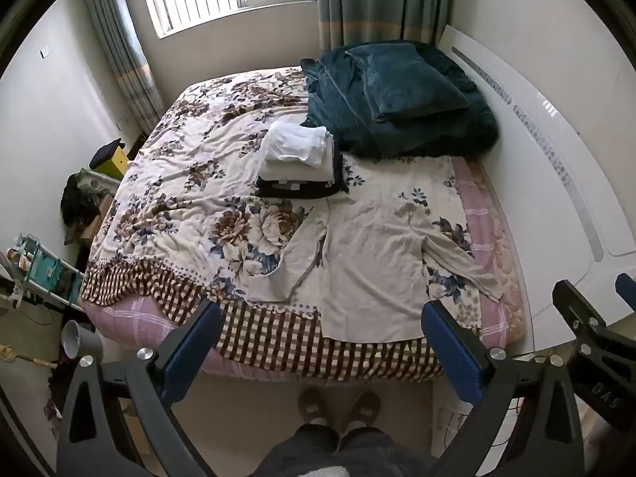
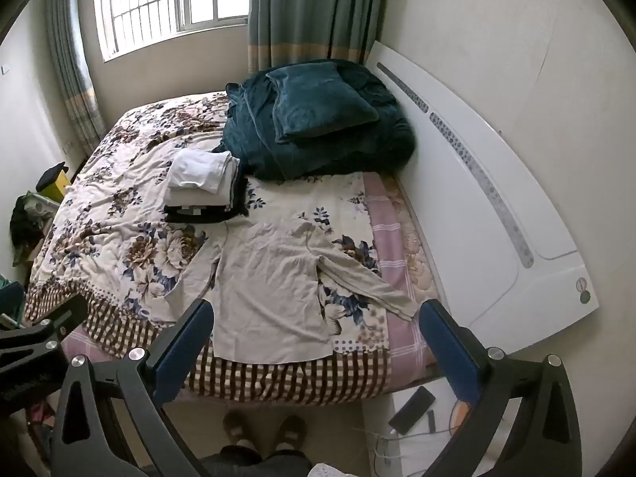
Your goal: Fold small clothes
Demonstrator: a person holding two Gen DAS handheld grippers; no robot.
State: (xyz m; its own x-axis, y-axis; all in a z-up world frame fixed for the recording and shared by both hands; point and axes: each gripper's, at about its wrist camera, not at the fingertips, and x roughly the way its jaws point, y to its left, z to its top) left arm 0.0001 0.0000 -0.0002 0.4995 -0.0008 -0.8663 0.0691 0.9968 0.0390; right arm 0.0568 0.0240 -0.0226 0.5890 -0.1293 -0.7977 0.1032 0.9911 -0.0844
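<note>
- Left wrist view:
  - Left gripper (image 1: 318,342) above the near bed edge, jaws spread wide, grasping nothing.
  - Shirt (image 1: 369,266) flat on the bed (image 1: 167,198) at the near right, hem over the near edge, both sleeves out to the sides; left sleeve bent, right sleeve slanting toward the near right.
  - Stack (image 1: 298,159) of folded clothes beyond the shirt, white on top, dark at the bottom; just beside a teal blanket (image 1: 397,119) with a pillow (image 1: 405,79) on it.
  - Right gripper (image 1: 596,342) at the right margin, apart from the cloth.
- Right wrist view:
  - Right gripper (image 2: 318,342) also over the near edge, jaws released and wide, nothing between them.
  - Shirt (image 2: 270,286) dead ahead, hem nearest; right sleeve reaching the pink mattress strip.
  - Stack (image 2: 202,187) far left of the shirt.
  - Phone (image 2: 411,409) on a white stand down at the near right, out of the way.
- Step, by judgement: shirt laid out, no fold begun yet; start of a new garment.
- Next move likely calls for lowering onto a sleeve or side edge, pinching only the shirt and not the quilt beneath, then carrying it across the body.
</note>
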